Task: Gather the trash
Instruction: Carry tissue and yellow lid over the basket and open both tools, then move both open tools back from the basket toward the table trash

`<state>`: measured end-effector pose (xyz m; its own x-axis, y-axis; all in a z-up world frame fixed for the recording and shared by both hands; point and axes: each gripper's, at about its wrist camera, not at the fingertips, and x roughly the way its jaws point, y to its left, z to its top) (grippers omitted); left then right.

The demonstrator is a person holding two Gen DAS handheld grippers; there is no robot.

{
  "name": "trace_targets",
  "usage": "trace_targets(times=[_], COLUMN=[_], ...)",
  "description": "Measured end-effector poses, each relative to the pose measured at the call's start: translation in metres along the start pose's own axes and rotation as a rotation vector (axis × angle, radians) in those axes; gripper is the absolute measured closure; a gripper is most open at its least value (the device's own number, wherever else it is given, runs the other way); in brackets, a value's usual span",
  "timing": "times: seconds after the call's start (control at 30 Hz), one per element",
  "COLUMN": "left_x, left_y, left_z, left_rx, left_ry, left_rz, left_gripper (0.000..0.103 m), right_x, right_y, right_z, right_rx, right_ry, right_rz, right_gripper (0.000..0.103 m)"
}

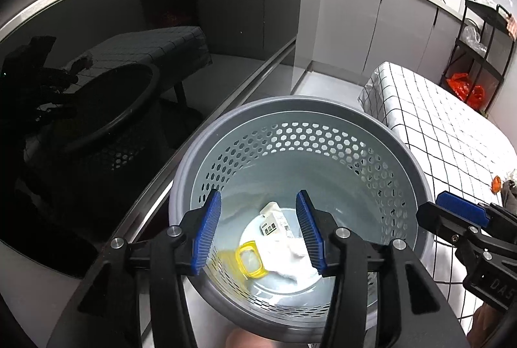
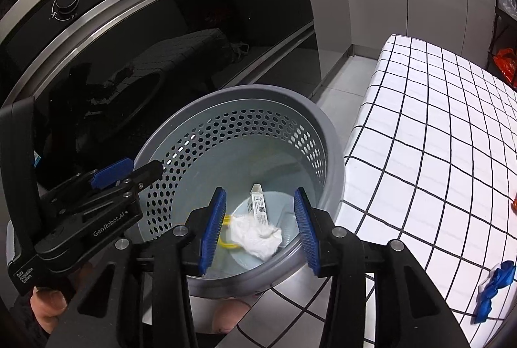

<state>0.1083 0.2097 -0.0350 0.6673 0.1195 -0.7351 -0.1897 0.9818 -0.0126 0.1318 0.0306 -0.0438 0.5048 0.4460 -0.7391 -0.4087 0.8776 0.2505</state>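
White tissue (image 2: 257,236) lies in bin (image 2: 326,134) below both open, empty hand-held grippers (image 1: 258,230) (image 2: 260,226).

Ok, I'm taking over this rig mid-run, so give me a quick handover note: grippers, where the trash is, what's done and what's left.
Left gripper: open, empty, over the grey bin.
Right gripper: open, empty, also over the bin.
In the bin: a crumpled white tissue, a small white tube and a yellow ring-shaped piece.
On the checked tablecloth beside the bin: a blue scrap near its front edge and an orange bit further along.
Done: three pieces binned.
Left: probably the blue scrap and the orange bit, if they count as trash.
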Motion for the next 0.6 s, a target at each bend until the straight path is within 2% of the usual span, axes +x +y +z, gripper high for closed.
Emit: trace_targets(times=[0.6], left_x=[-0.011], left_y=[-0.004], left_z=[-0.003], left_rx=[0.032], left_ry=[-0.040], left_rz=[0.030], left_gripper=[0.046], right_x=[-0.011], right_y=[-0.002], right_z=[-0.012], right_rx=[0.014], right_ry=[-0.006], right_rz=[-0.019], right_gripper=[0.061])
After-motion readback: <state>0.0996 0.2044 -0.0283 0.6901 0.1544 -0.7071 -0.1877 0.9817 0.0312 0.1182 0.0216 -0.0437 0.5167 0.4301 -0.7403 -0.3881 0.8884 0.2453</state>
